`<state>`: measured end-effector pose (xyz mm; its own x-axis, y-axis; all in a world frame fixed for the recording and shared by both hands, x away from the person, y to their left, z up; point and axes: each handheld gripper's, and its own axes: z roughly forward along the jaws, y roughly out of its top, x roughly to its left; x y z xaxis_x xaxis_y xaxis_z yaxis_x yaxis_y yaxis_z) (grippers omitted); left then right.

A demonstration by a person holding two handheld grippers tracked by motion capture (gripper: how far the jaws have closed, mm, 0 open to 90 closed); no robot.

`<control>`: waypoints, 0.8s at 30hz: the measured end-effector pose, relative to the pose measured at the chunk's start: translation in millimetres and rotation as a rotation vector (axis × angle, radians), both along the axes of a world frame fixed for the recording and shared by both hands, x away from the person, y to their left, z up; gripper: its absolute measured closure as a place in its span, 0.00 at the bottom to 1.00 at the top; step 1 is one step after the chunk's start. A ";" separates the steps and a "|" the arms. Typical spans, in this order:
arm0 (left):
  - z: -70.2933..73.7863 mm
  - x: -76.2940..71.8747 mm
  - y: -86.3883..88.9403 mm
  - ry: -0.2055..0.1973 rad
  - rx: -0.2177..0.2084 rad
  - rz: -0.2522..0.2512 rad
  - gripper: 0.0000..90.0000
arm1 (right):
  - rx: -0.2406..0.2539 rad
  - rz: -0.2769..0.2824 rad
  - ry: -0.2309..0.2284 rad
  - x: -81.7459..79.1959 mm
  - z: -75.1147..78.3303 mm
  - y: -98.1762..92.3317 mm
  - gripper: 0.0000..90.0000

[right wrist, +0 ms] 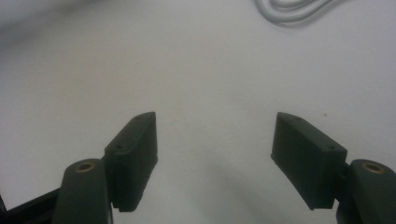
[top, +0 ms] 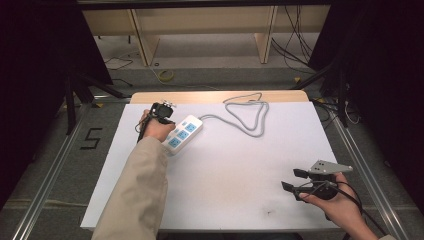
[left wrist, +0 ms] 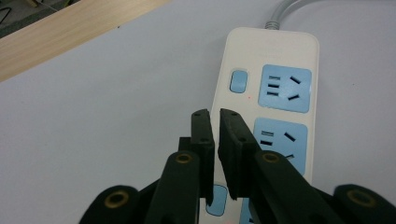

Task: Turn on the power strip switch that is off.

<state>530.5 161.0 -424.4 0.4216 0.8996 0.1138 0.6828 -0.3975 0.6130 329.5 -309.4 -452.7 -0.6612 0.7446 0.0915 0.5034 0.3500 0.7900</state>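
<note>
A white power strip (top: 182, 134) with blue sockets lies at the table's back left, and its grey cable (top: 250, 117) loops off to the right. My left gripper (top: 167, 120) is held over the strip's left side. In the left gripper view its jaws (left wrist: 215, 114) stand a narrow slit apart with nothing between them, above the left edge of the strip (left wrist: 268, 51), just below a blue switch (left wrist: 238, 80). My right gripper (top: 294, 180) rests at the front right, wide open and empty (right wrist: 215, 126), pointing across bare table toward the cable (right wrist: 289, 11).
The white table top (top: 225, 175) has a wooden strip (top: 215, 96) along its far edge. Metal rails run along both sides of the table. Cables lie on the floor beyond it, under a wooden shelf frame (top: 142, 40).
</note>
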 end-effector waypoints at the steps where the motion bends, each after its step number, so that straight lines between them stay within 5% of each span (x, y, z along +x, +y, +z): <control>1: 1.0 -0.8 0.5 0.002 -0.006 -0.002 0.89 | 0.000 -0.001 0.003 -0.1 0.0 0.1 0.35; 7: 7.6 -5.0 0.1 -0.024 -0.059 0.008 0.74 | -0.002 -0.001 0.001 0.2 -0.2 0.3 0.35; 15: 11.3 -11.9 1.9 -0.007 -0.137 -0.011 0.52 | -0.004 -0.002 0.000 0.3 0.0 0.5 0.35; 24: 20.3 -28.0 -0.2 -0.023 -0.164 -0.036 0.38 | -0.006 -0.003 0.000 0.7 -0.1 0.8 0.35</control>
